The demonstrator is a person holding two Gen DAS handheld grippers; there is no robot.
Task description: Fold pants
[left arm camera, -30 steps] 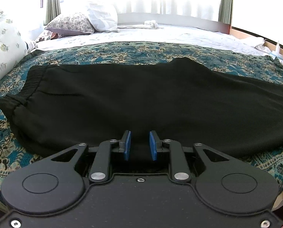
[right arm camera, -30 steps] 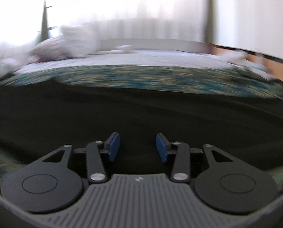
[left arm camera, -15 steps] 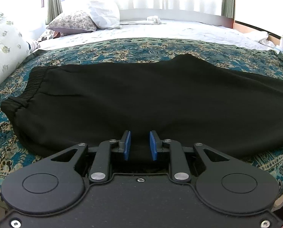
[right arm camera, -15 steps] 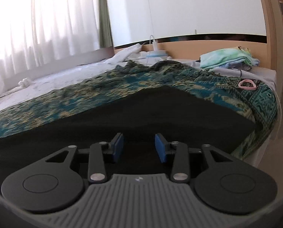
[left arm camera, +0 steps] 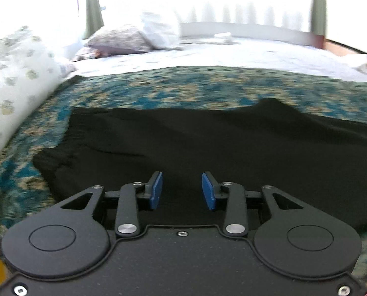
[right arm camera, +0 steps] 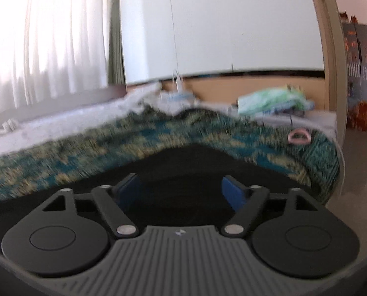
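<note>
Both grippers have spread their jaws wider than half a second ago: the left gripper (left arm camera: 182, 189) and the right gripper (right arm camera: 182, 192) hold nothing. Black pants (left arm camera: 208, 143) lie flat on a teal patterned bedspread (left arm camera: 183, 88) over a white-sheeted bed (left arm camera: 232, 51), with pillows (left arm camera: 124, 40) and bright curtains (right arm camera: 47, 37) behind. No readable writing shows.

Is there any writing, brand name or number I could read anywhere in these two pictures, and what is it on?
No readable text in either view.
Right gripper: a small pale emblem on its grey ribbed body, too small to read.
Dark panels at the far right of the right wrist view: orange and pale markings, too blurred to read.
Left gripper, black pants and patterned bedspread: no lettering visible.
</note>
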